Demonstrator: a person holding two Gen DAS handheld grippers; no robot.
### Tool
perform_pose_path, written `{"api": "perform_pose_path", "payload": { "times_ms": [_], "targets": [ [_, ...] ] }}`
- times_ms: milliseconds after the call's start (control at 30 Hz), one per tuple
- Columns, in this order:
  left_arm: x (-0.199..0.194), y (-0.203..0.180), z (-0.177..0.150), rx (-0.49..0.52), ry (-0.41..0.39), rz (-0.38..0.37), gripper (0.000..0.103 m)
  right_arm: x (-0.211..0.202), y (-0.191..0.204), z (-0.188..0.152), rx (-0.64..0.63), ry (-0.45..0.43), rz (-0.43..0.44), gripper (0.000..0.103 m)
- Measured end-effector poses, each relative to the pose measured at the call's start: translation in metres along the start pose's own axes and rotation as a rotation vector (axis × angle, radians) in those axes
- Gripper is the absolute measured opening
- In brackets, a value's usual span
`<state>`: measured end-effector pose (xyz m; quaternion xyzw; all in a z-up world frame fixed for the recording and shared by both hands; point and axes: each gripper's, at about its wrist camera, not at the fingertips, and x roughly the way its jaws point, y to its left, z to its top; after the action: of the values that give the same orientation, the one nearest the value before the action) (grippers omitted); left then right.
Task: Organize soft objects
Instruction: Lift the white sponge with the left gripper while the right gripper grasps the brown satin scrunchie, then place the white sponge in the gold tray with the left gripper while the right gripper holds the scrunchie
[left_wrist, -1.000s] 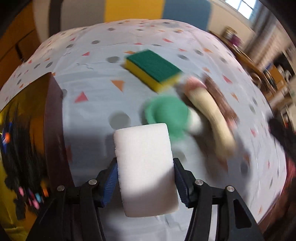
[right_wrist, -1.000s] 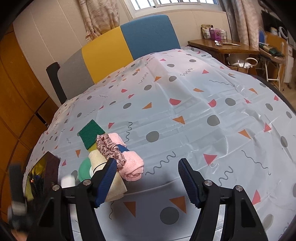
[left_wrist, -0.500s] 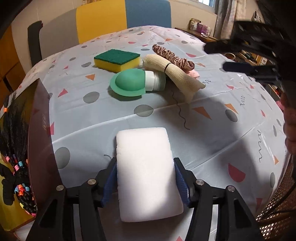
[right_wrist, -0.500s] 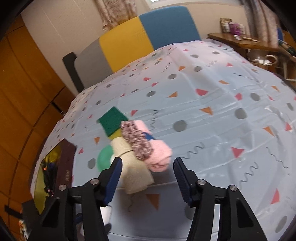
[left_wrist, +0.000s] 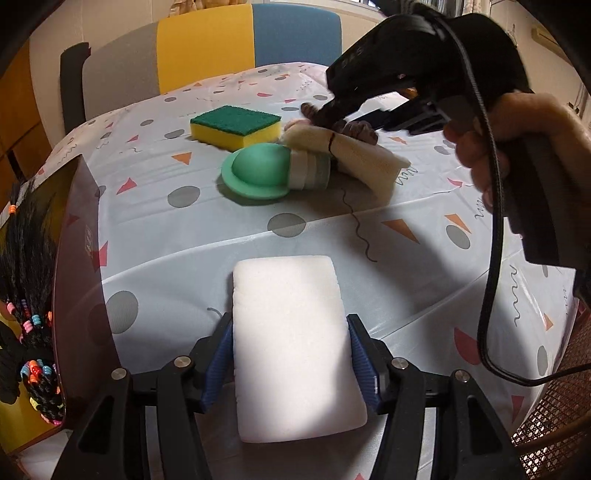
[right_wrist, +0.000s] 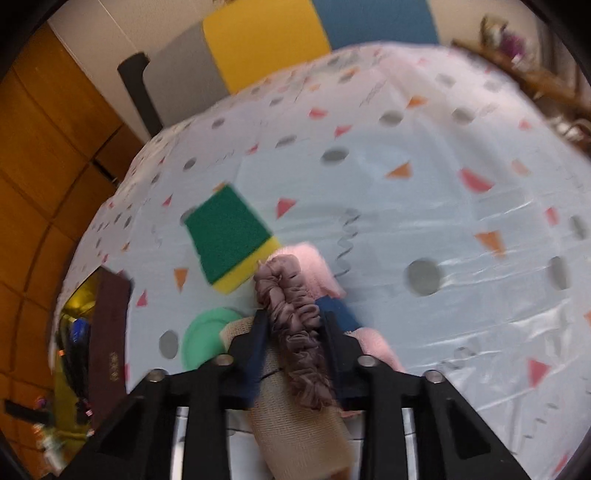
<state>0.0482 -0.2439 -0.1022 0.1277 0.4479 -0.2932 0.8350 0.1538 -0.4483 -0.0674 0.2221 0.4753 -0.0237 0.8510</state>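
Scrunchie (right_wrist: 295, 332) is being closed on by the right gripper (right_wrist: 293, 328) for lifting off the pile; a white sponge (left_wrist: 291, 339) is kept clamped in the left gripper (left_wrist: 291, 363).

Patterned counter (left_wrist: 229, 236) and its surroundings

A pale cloth printed with grey dots, orange and pink triangles and dark squiggles covers the counter. Behind its far edge stands a chair (left_wrist: 207, 48) whose back runs in grey, yellow and blue panels with a black armrest. Orange-brown wood panelling (right_wrist: 40, 155) lines the wall to the left. At the right, a woven cane surface (left_wrist: 550, 439) shows below the counter's edge.
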Motion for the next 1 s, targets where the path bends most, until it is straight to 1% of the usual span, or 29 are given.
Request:
{"api": "perform_pose_path", "payload": {
  "times_ms": [33,67,100,167,233,300,333,400,467,533,633,867,1000],
  "targets": [
    [0.000,0.001,0.000,-0.004,-0.002,-0.004,0.059,0.000,0.000,0.000,-0.002,-0.002,-0.009,0.016],
    [-0.001,0.000,-0.001,-0.005,-0.003,-0.005,0.059,-0.003,-0.001,0.000,-0.005,-0.006,-0.024,0.014],
    [-0.001,0.000,-0.001,-0.004,-0.005,-0.005,0.059,-0.007,-0.002,-0.001,-0.002,-0.008,-0.015,0.013],
    [-0.002,-0.001,-0.002,0.001,-0.009,-0.003,0.059,-0.021,-0.003,-0.005,-0.011,-0.030,-0.012,0.012],
    [-0.002,0.000,-0.001,0.000,-0.011,-0.007,0.059,-0.042,-0.006,-0.011,-0.018,-0.069,-0.013,0.012],
    [-0.001,0.001,-0.001,-0.002,-0.012,-0.008,0.059,-0.062,-0.013,-0.020,-0.017,-0.092,-0.028,0.012],
    [-0.002,-0.001,-0.002,-0.001,-0.013,-0.006,0.059,-0.069,-0.016,-0.024,-0.020,-0.093,-0.042,0.012],
    [-0.002,-0.001,-0.003,-0.004,-0.015,-0.004,0.059,-0.076,-0.022,-0.037,-0.030,-0.066,-0.076,0.012],
    [-0.002,-0.001,-0.003,-0.004,-0.016,0.000,0.059,-0.072,-0.030,-0.055,-0.036,-0.019,-0.125,0.013],
    [-0.002,-0.001,-0.003,-0.003,-0.017,0.002,0.059,-0.063,-0.042,-0.071,-0.016,0.029,-0.154,0.013],
    [-0.003,-0.001,-0.004,0.005,-0.015,0.004,0.059,-0.047,-0.055,-0.087,0.001,0.071,-0.190,0.013],
    [-0.003,-0.003,-0.004,0.018,-0.013,0.016,0.059,-0.040,-0.056,-0.089,-0.031,0.060,-0.217,0.016],
    [-0.004,-0.004,-0.003,0.031,-0.010,0.024,0.058,-0.037,-0.049,-0.091,-0.085,0.049,-0.256,0.016]
  ]
}}
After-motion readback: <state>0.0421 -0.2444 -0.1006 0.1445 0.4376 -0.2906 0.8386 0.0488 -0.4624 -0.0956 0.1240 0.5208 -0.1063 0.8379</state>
